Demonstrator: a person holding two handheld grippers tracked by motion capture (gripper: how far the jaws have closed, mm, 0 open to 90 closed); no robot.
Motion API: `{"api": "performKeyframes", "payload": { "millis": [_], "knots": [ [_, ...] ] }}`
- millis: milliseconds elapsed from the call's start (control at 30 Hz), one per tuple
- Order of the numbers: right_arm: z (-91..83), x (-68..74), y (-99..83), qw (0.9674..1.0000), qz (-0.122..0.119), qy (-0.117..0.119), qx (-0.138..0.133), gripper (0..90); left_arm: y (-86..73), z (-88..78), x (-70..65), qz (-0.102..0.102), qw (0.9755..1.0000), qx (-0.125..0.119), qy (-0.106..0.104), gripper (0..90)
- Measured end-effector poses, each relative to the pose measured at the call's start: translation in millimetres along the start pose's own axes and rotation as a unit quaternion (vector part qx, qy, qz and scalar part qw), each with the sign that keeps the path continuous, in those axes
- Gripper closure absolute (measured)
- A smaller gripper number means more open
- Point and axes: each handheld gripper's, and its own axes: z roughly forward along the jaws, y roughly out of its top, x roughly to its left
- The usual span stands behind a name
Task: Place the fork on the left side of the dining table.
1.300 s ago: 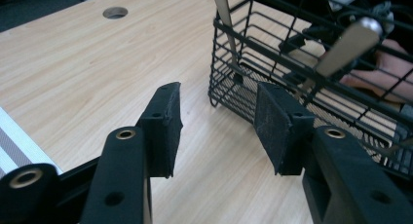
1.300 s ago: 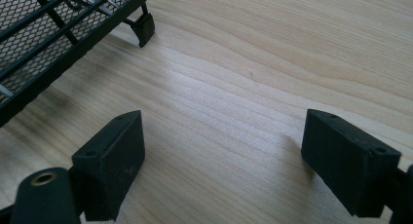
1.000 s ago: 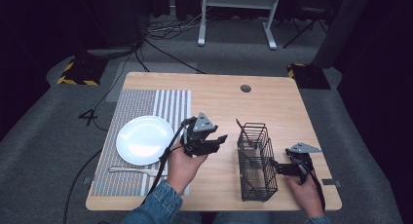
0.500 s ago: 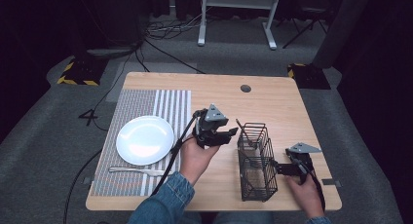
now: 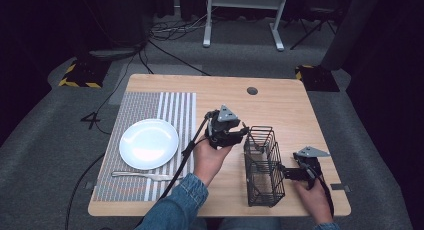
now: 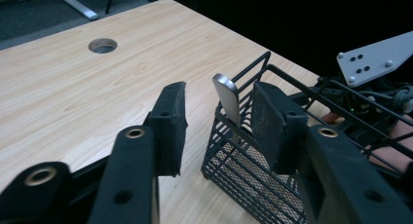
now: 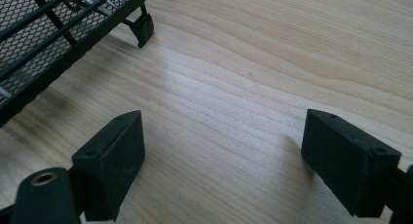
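A black wire basket (image 5: 263, 166) stands on the wooden table, right of centre. A silver utensil handle (image 6: 228, 100) leans upright in its far left corner. My left gripper (image 5: 244, 133) is at that corner. In the left gripper view its jaws (image 6: 217, 90) straddle the handle, one pad outside the basket (image 6: 272, 185) and one inside. They have just been closing, and a gap remains on the outer side. My right gripper (image 5: 283, 171) rests open at the basket's right side. Between its pads (image 7: 221, 124) there is just bare wood.
A white plate (image 5: 148, 143) sits on a striped placemat (image 5: 150, 105) at the left, with a silver utensil (image 5: 142, 176) lying below it. A round cable hole (image 5: 252, 90) is near the table's far edge. The left gripper's cable runs down beside the forearm.
My left gripper has moved right from the gap between plate and basket to the basket's far left corner, and its jaws have narrowed. The right gripper has stayed still.
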Motion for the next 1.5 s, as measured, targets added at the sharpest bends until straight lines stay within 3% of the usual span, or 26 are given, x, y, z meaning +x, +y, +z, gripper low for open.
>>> {"api": "performKeyframes", "payload": {
  "millis": [167,333,500,633,767,900,1500],
  "knots": [
    [0.0,0.0,0.0,1.0,0.0,0.0,0.0,16.0,1.0,5.3,1.5,-0.009,0.9999,0.004,-0.011,67.4],
    [-0.1,-0.1,-0.1,1.0,0.0,0.0,0.0,16.1,1.9,8.2,-3.0,0.006,0.9998,0.016,-0.01,75.6],
    [-0.1,0.0,-0.1,1.0,0.0,0.0,0.0,16.1,3.1,7.7,-1.8,-0.005,0.9996,0.016,-0.024,77.6],
    [-0.1,-0.1,-0.1,1.0,0.0,0.0,0.0,16.1,5.3,4.1,-5.7,0.005,0.9994,0.014,-0.032,83.7],
    [-0.1,-0.1,-0.1,1.0,0.0,0.0,0.0,16.1,8.6,1.3,-10.6,0.015,0.9989,0.012,-0.042,86.0],
    [-0.1,-0.1,-0.1,1.0,0.0,0.0,0.0,16.1,12.6,-2.8,-17.4,0.034,0.9989,0.007,-0.032,86.6],
    [-0.2,-0.2,-0.4,1.0,-0.001,0.001,-0.001,16.1,42.1,-40.4,-23.9,0.053,0.9973,-0.012,-0.049,86.7]
  ]
}}
